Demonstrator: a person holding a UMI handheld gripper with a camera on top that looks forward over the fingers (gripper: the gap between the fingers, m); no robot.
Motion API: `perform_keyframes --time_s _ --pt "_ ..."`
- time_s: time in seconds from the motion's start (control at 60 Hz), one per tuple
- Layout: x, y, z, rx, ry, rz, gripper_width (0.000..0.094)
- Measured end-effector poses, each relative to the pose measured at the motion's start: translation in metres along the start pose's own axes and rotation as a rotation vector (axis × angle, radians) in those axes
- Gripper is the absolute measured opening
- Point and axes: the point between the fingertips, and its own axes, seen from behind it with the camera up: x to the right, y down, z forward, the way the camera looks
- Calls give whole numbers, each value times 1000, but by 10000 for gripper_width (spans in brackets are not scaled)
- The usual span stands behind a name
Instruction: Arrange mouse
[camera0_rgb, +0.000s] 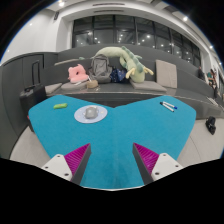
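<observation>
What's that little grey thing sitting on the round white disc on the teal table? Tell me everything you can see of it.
It looks like a small computer mouse, grey and rounded, with a smooth, plastic-looking shell. It lies flat on the middle of a round white pad on the teal table. Only the pad touches it. The gripper is open, its fingers well short of the mouse, which sits beyond them and slightly to one side. No cable or buttons can be made out.
</observation>
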Motion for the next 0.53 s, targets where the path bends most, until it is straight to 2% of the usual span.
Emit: perform_keyframes --time_s 0.133,0.433,0.533 --pt "15 10 -12 7 43 -23 862" --pt "9 19 -25 31 9 -75 852" --pt "4 25 -25 11 2 -84 850"
